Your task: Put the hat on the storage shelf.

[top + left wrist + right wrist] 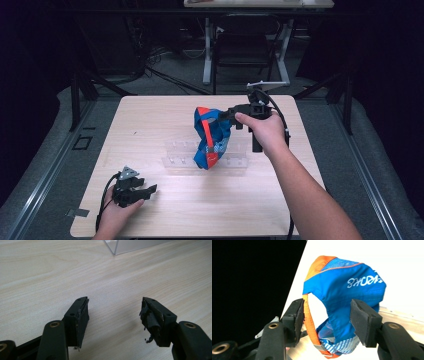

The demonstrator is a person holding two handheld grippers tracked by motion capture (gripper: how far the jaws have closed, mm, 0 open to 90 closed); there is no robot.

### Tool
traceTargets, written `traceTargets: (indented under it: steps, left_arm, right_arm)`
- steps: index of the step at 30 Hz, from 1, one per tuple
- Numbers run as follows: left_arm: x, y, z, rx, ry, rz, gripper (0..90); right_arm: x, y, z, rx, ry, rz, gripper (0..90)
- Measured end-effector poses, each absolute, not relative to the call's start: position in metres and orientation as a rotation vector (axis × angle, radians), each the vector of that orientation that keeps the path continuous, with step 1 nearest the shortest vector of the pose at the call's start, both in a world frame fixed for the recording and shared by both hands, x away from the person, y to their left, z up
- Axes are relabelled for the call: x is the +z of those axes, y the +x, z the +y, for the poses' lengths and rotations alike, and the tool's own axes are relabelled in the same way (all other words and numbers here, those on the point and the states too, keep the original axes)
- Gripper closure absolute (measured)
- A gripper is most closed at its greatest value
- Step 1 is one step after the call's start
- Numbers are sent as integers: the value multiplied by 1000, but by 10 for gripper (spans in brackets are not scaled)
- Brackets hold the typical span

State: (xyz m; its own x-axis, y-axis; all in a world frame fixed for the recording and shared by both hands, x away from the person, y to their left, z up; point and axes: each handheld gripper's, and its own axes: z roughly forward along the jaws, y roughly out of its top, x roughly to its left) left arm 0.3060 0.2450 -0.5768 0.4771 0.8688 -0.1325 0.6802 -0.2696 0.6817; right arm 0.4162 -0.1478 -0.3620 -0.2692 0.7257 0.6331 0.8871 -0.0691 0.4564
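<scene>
A blue fabric harness (211, 140) with orange trim and white lettering rests on a clear acrylic rack (235, 161) at the middle of the table. My right gripper (225, 116) is at its upper part, coming in from the right. In the right gripper view the jaws of my right gripper (327, 305) stand wide apart, with the harness (347, 282) and its orange strap (308, 317) loose between them. My left gripper (147, 190) lies low over the table's near left part. Its jaws are apart with bare wood between them (115, 302).
The wooden table (150, 120) has edges all round and dark floor beyond. A corner of the clear rack (125, 246) shows ahead of the left gripper. A chair and a desk frame (245, 50) stand behind the table.
</scene>
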Motion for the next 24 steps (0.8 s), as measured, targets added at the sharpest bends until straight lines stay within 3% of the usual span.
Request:
traceTargets:
  steps: [24]
  left_arm:
    - [-578, 306, 245, 365, 2026, 1280, 392]
  right_arm:
    - [-363, 403, -179, -1215, -1832, -2084, 409]
